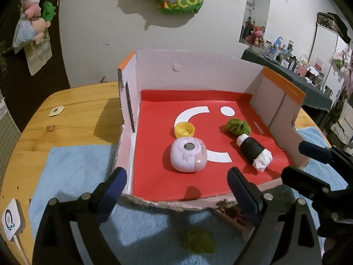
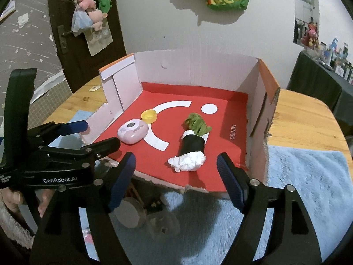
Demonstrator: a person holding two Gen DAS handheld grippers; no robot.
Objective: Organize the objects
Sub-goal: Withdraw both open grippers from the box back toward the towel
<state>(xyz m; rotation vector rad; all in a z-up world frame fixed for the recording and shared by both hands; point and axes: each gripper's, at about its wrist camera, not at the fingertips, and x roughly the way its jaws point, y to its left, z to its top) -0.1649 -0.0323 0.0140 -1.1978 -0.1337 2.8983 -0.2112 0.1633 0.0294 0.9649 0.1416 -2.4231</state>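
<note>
An open cardboard box [image 1: 198, 70] lined in red sits on the table. In it lie a pink rounded case [image 1: 188, 155], a yellow cap [image 1: 184, 130], a green fuzzy bundle [image 1: 238, 127] and a black roll stuffed with white tissue [image 1: 253, 152]. My left gripper [image 1: 176, 187] hovers open at the box's near edge, short of the pink case, with nothing between its fingers. My right gripper [image 2: 176, 176] is open just short of the black roll [image 2: 192, 146] and is empty too. The right wrist view also shows the pink case [image 2: 132, 131], yellow cap [image 2: 149, 115], green bundle [image 2: 197, 123] and left gripper [image 2: 100, 133].
The box stands on a light blue towel [image 2: 304, 176] over a wooden table [image 1: 72, 114]. In front of the box lie a grey disc [image 2: 130, 214], a brown object [image 1: 231, 214] and a green patch [image 1: 198, 241]. A white device [image 1: 11, 220] sits at the table's left edge.
</note>
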